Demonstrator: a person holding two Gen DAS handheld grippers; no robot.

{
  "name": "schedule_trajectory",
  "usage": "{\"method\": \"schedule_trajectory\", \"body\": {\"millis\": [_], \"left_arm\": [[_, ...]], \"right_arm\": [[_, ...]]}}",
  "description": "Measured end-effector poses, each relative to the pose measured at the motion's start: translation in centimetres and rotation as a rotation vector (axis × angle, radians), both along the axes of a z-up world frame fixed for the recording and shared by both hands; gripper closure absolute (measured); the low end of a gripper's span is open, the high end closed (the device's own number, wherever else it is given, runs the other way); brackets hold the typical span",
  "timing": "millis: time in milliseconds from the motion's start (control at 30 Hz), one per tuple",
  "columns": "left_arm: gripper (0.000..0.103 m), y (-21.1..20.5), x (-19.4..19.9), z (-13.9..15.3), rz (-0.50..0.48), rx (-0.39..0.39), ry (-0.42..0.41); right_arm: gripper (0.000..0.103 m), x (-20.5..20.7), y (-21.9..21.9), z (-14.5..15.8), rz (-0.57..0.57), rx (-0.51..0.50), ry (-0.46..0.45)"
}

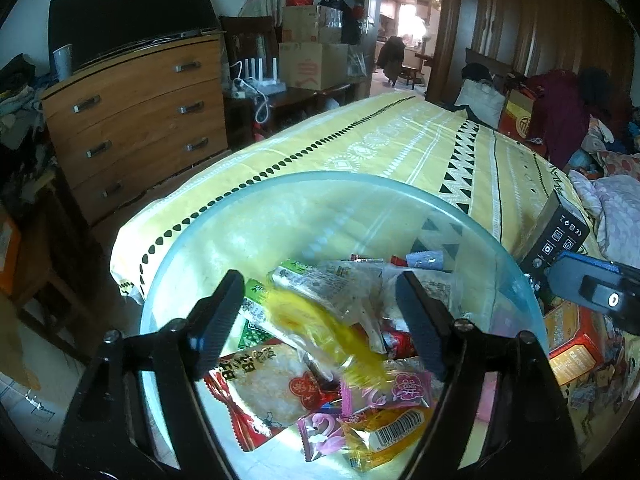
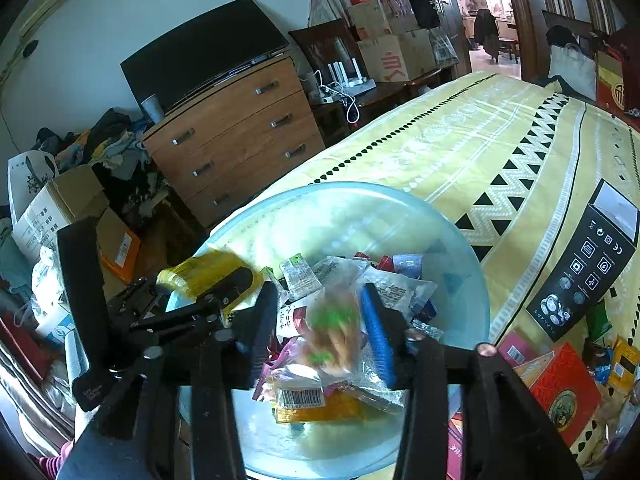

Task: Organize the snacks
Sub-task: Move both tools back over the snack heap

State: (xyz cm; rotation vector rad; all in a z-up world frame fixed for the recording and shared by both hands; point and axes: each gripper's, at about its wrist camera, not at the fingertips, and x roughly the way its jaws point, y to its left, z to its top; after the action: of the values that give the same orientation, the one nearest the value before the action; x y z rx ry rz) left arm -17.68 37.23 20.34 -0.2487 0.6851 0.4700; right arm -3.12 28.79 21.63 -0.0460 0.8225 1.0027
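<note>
Fingers (image 1: 420, 320) of left gripper (image 1: 320, 320) standing wide over glass bowl (image 1: 280, 178), gripping nothing; blurred yellow packet (image 1: 316, 320) falling between them. Right gripper (image 2: 316, 320) hanging part open, blurred clear snack bag (image 2: 332, 332) between its pads, contact impossible to judge. Counting: one bowl, two grippers, one black box (image 2: 592, 264), one red box (image 2: 560, 392). Snacks (image 1: 280, 392) lying heaped in bowl on yellow cloth (image 1: 400, 144): red, pink, orange wrappers, too overlapped for counting.

Dim bluish room, bright glow from far doorway (image 1: 404, 20), fisheye-bent dark corners, motion-blurred yellow packet (image 1: 320, 328)
</note>
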Motion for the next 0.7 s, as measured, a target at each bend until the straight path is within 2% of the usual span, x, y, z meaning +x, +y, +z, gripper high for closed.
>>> {"method": "schedule_trajectory", "body": {"millis": [100, 167, 233, 300, 333, 367, 433, 467, 500, 533, 600, 700], "left_arm": [[0.013, 0.0, 0.0, 0.2, 0.012, 0.008, 0.002], [0.012, 0.1, -0.1, 0.4, 0.018, 0.000, -0.005], [0.012, -0.2, -0.4, 1.1, 0.028, 0.012, -0.020], [0.011, -1.1, -0.8, 2.4, 0.016, 0.044, -0.060], [0.006, -2.0, -1.1, 3.3, 0.001, 0.064, -0.087], [0.002, -3.2, -1.4, 4.5, -0.025, 0.085, -0.121], [0.000, -6.0, -2.0, 6.7, -0.092, 0.126, -0.196], [0.000, -7.9, -2.1, 7.9, -0.139, 0.146, -0.227], [0.000, -9.8, -2.3, 8.8, -0.186, 0.166, -0.256], [0.000, -11.8, -2.5, 9.6, -0.234, 0.182, -0.283], [0.000, -15.9, -2.6, 10.9, -0.345, 0.174, -0.323], [0.000, -23.0, -2.0, 10.9, -0.544, 0.136, -0.309]], "right_arm": [[0.050, 0.0, -0.1, 0.1, 0.001, 0.000, 0.001], [0.050, -0.3, -0.5, 0.4, 0.001, 0.007, -0.008], [0.050, -1.2, -2.0, 1.6, -0.005, 0.048, -0.053], [0.050, -2.9, -4.7, 3.4, -0.019, 0.111, -0.139], [0.050, -3.9, -6.7, 4.3, -0.042, 0.141, -0.194], [0.049, -4.8, -8.9, 5.0, -0.072, 0.167, -0.244], [0.032, -6.5, -13.7, 5.6, -0.161, 0.213, -0.331], [0.007, -7.2, -16.4, 5.4, -0.220, 0.231, -0.362], [0.000, -8.0, -19.2, 4.9, -0.272, 0.250, -0.385], [0.000, -8.3, -21.0, 4.4, -0.306, 0.251, -0.393], [0.000, -8.6, -26.2, 2.0, -0.427, 0.182, -0.362], [0.000, -8.3, -33.0, -2.3, -0.585, 0.093, -0.270]]}}
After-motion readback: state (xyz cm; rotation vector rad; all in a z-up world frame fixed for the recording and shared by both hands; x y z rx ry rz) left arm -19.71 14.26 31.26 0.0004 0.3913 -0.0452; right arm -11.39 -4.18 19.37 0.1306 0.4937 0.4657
